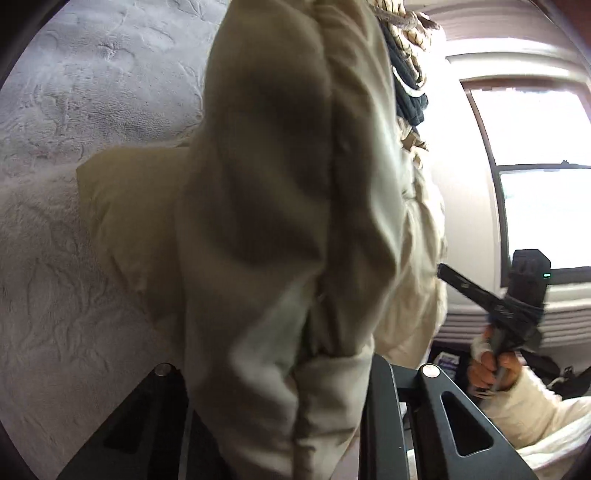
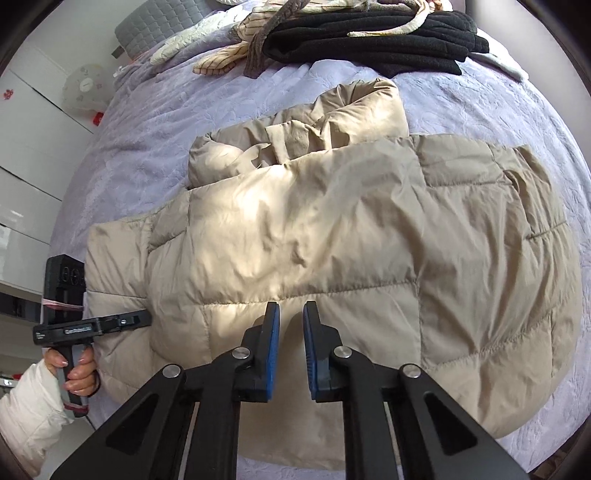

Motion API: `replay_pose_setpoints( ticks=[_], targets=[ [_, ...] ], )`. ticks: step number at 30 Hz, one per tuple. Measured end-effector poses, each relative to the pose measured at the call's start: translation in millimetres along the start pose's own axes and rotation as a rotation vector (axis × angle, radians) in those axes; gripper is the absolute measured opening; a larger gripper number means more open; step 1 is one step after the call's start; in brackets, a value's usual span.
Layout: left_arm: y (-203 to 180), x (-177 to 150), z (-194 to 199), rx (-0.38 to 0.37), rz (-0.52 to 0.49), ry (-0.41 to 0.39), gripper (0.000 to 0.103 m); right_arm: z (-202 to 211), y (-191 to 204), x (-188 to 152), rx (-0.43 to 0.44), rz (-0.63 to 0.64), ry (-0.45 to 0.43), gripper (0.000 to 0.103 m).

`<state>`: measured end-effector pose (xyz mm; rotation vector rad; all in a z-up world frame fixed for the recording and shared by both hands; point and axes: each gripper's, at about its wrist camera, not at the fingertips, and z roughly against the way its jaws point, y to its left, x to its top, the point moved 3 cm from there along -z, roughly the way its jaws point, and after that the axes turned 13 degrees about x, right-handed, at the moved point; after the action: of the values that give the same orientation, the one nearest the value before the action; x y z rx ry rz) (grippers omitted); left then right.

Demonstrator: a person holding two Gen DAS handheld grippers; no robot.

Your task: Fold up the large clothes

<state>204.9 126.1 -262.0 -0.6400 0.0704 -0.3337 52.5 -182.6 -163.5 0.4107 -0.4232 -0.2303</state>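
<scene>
A large beige puffer jacket [image 2: 314, 236] lies spread on the lilac bedspread [image 2: 147, 140], one sleeve folded over its top. My right gripper [image 2: 290, 314] hovers over the jacket's near edge, blue pads apart, empty. My left gripper [image 2: 144, 317] shows at the jacket's left end, its fingers shut on the fabric. In the left wrist view the lifted jacket fabric [image 1: 288, 206] fills the middle and hides the fingertips; it runs down between the jaws. The right gripper [image 1: 458, 280] shows there at the right, beside the jacket.
A pile of black and striped clothes [image 2: 369, 40] lies at the far end of the bed. A grey headboard [image 2: 159, 22] and white cupboards [image 2: 33, 155] stand left. A bright window [image 1: 535, 166] is on the right.
</scene>
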Motion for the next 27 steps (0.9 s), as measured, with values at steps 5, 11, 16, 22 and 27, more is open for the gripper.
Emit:
replay_pose_setpoints(
  ticks=[5, 11, 16, 22, 27],
  targets=[
    [-49.2, -5.1, 35.9, -0.074, -0.004, -0.027, 0.025, -34.8, -21.4, 14.8, 0.033, -0.023, 0.012, 0.013],
    [-158.1, 1.0, 54.0, -0.079, -0.14, -0.046, 0.025, -54.3, -43.9, 22.7, 0.136, -0.096, 0.037, 0.013],
    [-245.3, 9.0, 32.5, 0.006, -0.21, -0.032, 0.025, -60.9, -74.4, 24.7, 0.291, -0.233, 0.058, 0.008],
    [-321.1, 15.7, -8.3, 0.138, -0.204, -0.028, 0.025, -70.6, -103.1, 25.2, 0.442, -0.356, 0.087, 0.003],
    [-346.6, 9.9, -27.5, 0.224, -0.193, -0.039, 0.025, -61.2, -116.0, 28.7, 0.489, -0.412, 0.142, 0.005]
  ],
)
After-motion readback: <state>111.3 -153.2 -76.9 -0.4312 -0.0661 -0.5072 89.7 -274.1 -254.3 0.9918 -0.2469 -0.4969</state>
